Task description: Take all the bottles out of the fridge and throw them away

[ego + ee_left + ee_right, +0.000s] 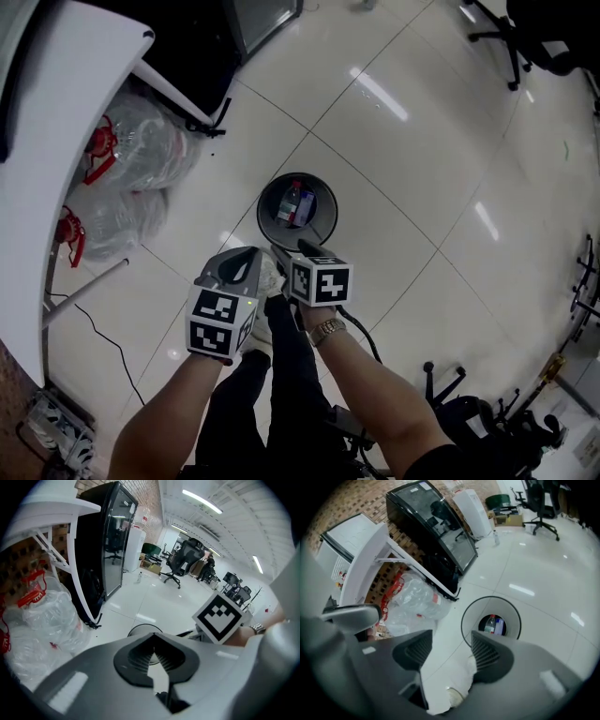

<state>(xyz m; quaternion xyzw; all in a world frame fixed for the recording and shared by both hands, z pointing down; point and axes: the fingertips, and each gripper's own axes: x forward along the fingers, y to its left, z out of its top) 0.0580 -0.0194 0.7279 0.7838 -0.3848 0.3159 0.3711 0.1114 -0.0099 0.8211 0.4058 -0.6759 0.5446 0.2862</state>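
we stand by the waste bin (324,202)
left gripper (152,641) pressed together, empty; right gripper (450,651) spread, holding nothing.

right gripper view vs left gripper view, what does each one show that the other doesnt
Only the right gripper view: the inside of the round bin, with a bottle in it, and a white shoe below the open jaws.

Only the left gripper view: a marker cube, a wristwatch and the ceiling lights. Of the bin it shows just a bit of rim.

Both: the black glass-door fridge, the clear plastic bags and the glossy floor.
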